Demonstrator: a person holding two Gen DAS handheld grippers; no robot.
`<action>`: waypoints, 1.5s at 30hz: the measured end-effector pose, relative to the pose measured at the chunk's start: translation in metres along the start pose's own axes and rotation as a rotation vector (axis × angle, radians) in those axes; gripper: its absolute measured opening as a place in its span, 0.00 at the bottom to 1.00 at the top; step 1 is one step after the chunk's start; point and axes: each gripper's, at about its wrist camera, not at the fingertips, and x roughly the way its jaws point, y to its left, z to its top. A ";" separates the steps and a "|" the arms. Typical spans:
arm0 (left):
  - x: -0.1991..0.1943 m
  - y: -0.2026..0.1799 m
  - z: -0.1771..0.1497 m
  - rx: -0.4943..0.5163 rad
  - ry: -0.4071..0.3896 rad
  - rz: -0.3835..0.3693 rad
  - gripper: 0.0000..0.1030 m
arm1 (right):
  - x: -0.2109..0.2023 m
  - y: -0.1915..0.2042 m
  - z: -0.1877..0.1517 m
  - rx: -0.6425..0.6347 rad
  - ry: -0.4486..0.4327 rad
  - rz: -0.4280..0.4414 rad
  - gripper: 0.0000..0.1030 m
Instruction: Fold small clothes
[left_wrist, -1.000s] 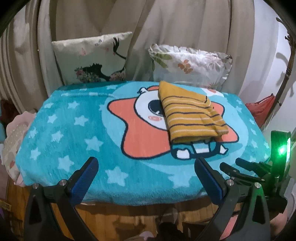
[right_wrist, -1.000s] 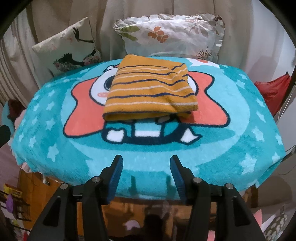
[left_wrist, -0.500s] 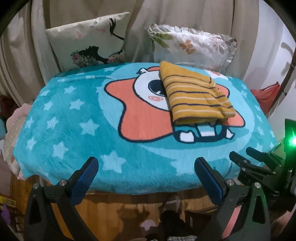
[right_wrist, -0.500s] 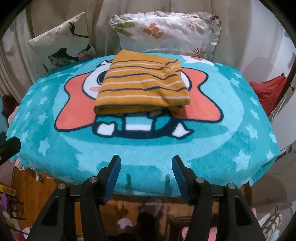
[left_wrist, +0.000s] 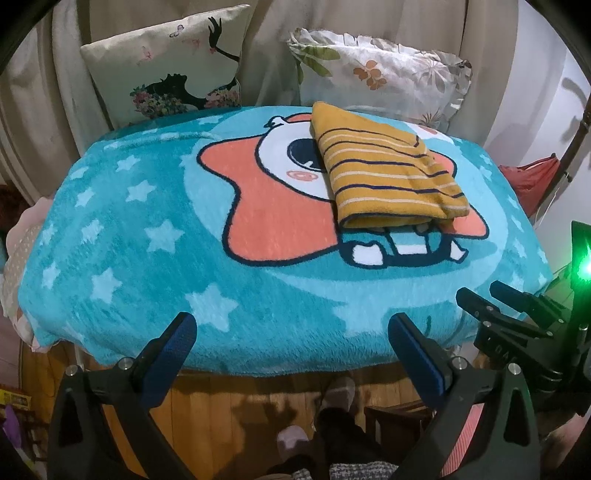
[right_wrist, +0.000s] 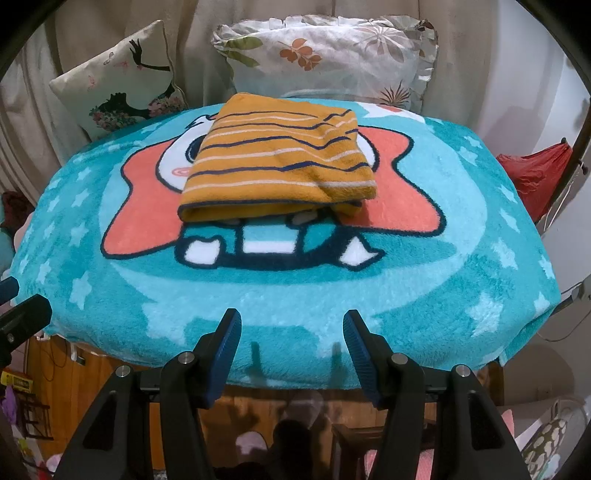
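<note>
Both views have shifted since a second ago: in the left wrist view more of the wooden floor (left_wrist: 236, 410) now shows under the near edge of the blanket (left_wrist: 122, 258), and the folded striped garment (left_wrist: 388, 177) sits lower in the picture than before, while the right wrist view has changed only slightly. The left hand-held gripper (left_wrist: 291, 332) hangs with its blue pads spread wide and nothing between them, just over the blanket's near edge. The right hand-held gripper (right_wrist: 291, 332) is also spread, somewhat narrower in its own view, empty, and likewise poised at the near edge; its black frame shows at the right of the left wrist view. The mustard garment with navy and pale stripes lies folded flat on the blanket's cartoon star, right of centre and toward the far side, well apart from both grippers. Its long axis runs near to far, with the stripes crossing left to right; the rounded folded edge faces near, and the right near corner is slightly rumpled. Wide bare blanket lies to its left and in front of it. Beyond the far edge lean two cushions (right_wrist: 122, 81) against a beige drape, and a red bag (right_wrist: 535, 177) hangs off the right side.
</note>
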 end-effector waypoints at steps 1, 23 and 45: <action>0.000 0.000 0.000 -0.001 0.001 0.000 1.00 | 0.000 0.000 0.000 0.001 0.001 -0.001 0.60; 0.017 0.001 -0.008 -0.021 0.079 -0.046 1.00 | 0.002 -0.007 -0.004 0.013 0.000 -0.007 0.60; 0.046 0.023 -0.011 -0.083 0.166 -0.057 1.00 | 0.007 0.017 0.010 0.006 -0.013 -0.020 0.60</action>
